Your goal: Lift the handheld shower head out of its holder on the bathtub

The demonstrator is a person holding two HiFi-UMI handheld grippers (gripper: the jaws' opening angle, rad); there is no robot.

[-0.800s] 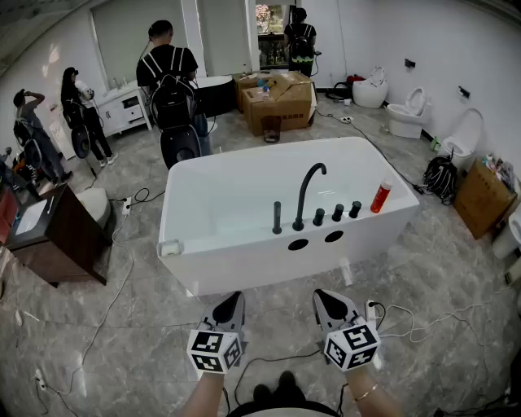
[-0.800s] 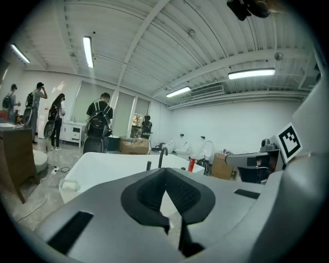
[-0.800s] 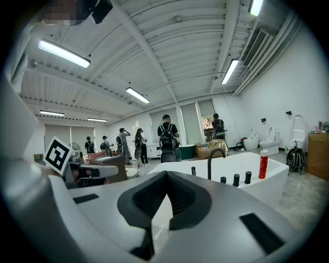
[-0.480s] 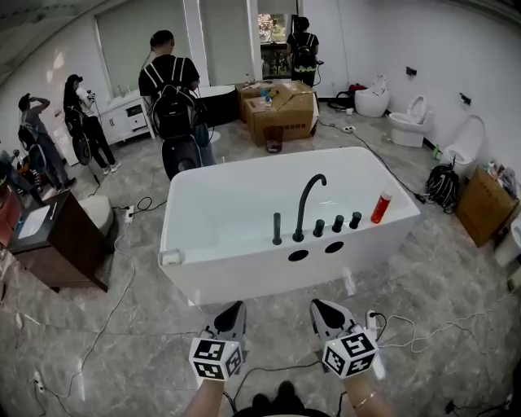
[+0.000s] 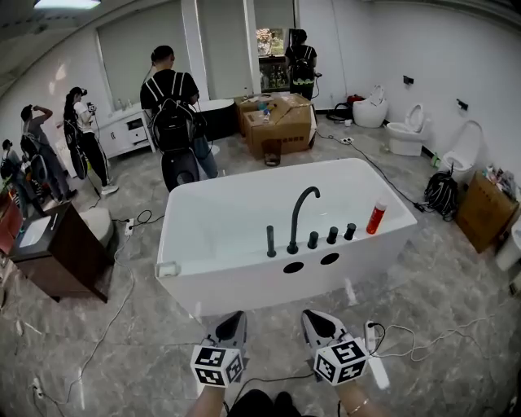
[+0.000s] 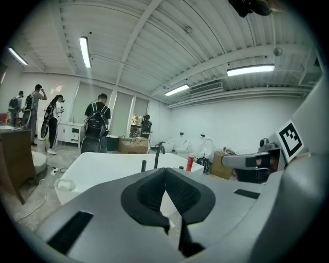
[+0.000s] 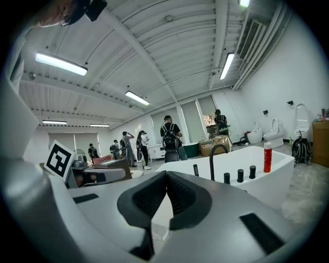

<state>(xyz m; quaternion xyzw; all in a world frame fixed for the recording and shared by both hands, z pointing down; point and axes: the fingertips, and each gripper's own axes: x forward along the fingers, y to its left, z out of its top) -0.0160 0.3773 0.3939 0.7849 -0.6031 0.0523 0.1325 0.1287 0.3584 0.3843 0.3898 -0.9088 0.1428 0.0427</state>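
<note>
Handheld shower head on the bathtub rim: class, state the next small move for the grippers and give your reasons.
Probably reach the left gripper forward toward the handheld shower head, upright on the bathtub rim beside the faucet. Both it and the right gripper are shut, empty, short of the bathtub.

**A:** What has shifted in the head view?

**B:** Everything has slid toward 6 o'clock. The bathtub (image 5: 244,285) sits lower in the picture, and so does the person with the backpack (image 5: 172,106) at 11 o'clock.

**A:** Anything new?

**B:** A ceiling light (image 5: 67,4) has come into view between 10 and 11 o'clock.

**A:** And the grippers?

**B:** The left gripper (image 5: 233,318) and the right gripper (image 5: 314,316) have both dropped nearer the bottom edge. The right one has also drifted a little toward 9 o'clock, narrowing the gap between them.
</note>
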